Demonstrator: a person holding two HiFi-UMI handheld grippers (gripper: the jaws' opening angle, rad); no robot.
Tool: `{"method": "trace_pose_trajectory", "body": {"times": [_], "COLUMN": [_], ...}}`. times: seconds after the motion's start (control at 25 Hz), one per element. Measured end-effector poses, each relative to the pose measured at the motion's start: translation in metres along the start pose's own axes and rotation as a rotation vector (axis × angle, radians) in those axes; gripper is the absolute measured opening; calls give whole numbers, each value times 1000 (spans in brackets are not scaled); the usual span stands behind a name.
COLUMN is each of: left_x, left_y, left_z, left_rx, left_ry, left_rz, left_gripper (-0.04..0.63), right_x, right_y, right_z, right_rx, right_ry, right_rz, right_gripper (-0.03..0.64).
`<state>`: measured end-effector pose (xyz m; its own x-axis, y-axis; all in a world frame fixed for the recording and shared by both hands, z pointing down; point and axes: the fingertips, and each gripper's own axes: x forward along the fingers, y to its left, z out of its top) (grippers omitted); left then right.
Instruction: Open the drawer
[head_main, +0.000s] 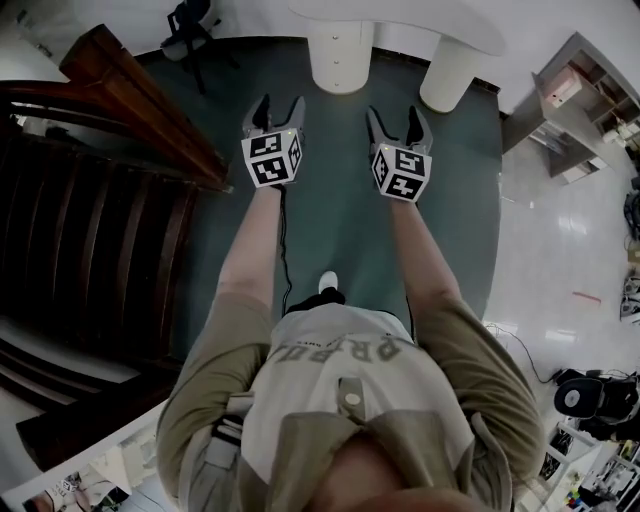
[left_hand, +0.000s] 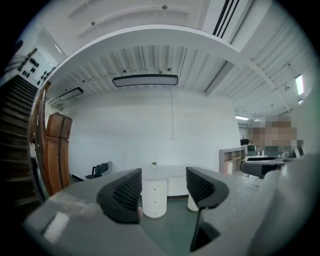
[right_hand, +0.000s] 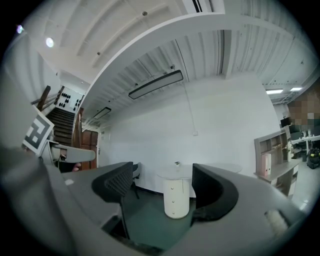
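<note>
The drawer belongs to a white, round-fronted pedestal (right_hand: 181, 205) that stands upright on the dark green floor (right_hand: 152, 227), under one end of a curved white tabletop (right_hand: 173, 171). Its face carries three drawer fronts (right_hand: 175, 195) stacked one above another, each with a small dark knob (right_hand: 173, 189) at its middle and a thin seam between neighbours. All three lie flush with the curved face, so they appear closed, though the seams are faint from this far off. In the head view the pedestal shows from above at the top edge, partly under the tabletop, with a plain white leg (head_main: 450, 70) near its right.
</note>
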<state>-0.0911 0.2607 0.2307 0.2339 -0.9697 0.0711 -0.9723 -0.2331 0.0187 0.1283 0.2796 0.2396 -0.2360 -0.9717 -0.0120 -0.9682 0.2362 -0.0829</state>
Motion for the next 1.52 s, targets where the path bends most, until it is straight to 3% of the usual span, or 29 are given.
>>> {"method": "trace_pose_trajectory", "body": {"times": [0.28, 0.56, 1.04, 1.52], "left_x": [48, 86, 179, 290], "left_y": [30, 33, 41, 48], "left_z": [-2, -11, -25, -6], "left_rx": [-33, -28, -55, -42], "left_ry": [13, 32, 53, 49], "left_rz": [-34, -59, -33, -2], "left_gripper": [293, 291, 291, 291], "right_x": [44, 74, 160, 271], "right_y": [12, -7, -52, -93], "right_z": [0, -9, -29, -15], "right_rx": [-12, -23, -29, -27], "right_ry": [0, 32, 69, 57], "right_rz": [-18, -33, -24, 14], "right_gripper": [360, 359, 359, 359]}}
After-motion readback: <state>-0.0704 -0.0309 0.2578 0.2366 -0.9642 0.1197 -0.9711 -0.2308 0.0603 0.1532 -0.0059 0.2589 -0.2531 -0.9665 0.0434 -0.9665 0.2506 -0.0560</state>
